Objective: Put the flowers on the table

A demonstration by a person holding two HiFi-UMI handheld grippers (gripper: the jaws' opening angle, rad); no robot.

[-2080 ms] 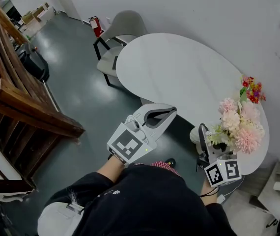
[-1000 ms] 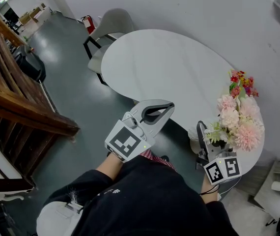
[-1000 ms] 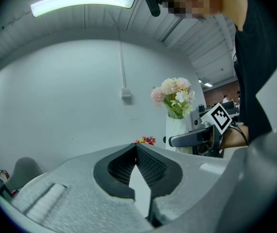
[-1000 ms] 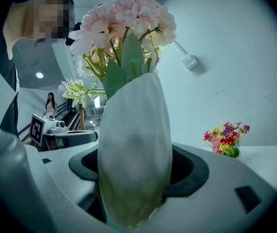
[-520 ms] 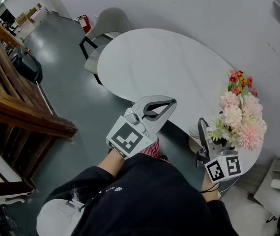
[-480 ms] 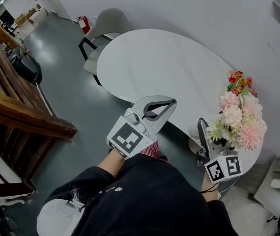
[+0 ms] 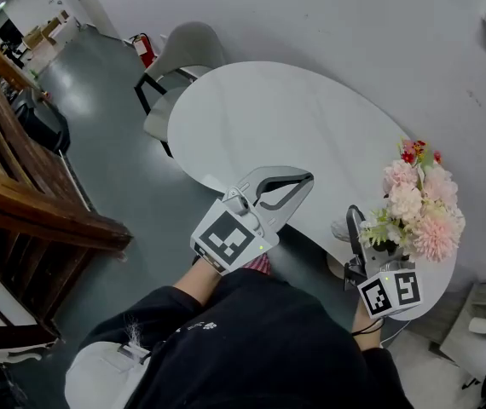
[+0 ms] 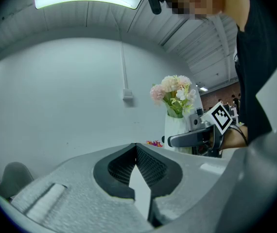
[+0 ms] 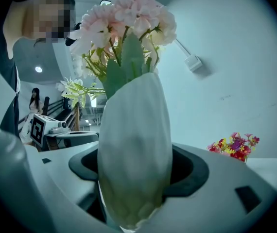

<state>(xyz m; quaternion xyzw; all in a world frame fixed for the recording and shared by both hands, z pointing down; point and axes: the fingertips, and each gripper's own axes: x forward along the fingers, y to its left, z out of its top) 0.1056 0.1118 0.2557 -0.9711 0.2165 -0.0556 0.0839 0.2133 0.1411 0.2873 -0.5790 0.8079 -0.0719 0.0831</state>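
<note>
The right gripper stood with its jaws spread wide and clamped on the belly of a white vase, the dark pads pressing it from either side; the vase stood upright between them, with pale pink flowers and green leaves rising from its mouth. The left gripper had its jaws drawn together at the tips with nothing between them, and hung over the near edge of the white oval table.

In the head view the vase was carried at the table's near right end, the blooms over the tabletop; whether its base had touched the surface could not be made out. A small bunch of red and yellow flowers stood on the table just beyond, near the wall; a grey chair waited at the far side.

The vase looked smooth, hard and breakable, and probably slippery against the pads; the bouquet likely made it top-heavy, though the blooms themselves seemed light and soft. The sound hold appeared to be on the vase body, around or just under its widest part, never on stems or petals; it would want to be kept upright and set down gently, clear of the edge.
</note>
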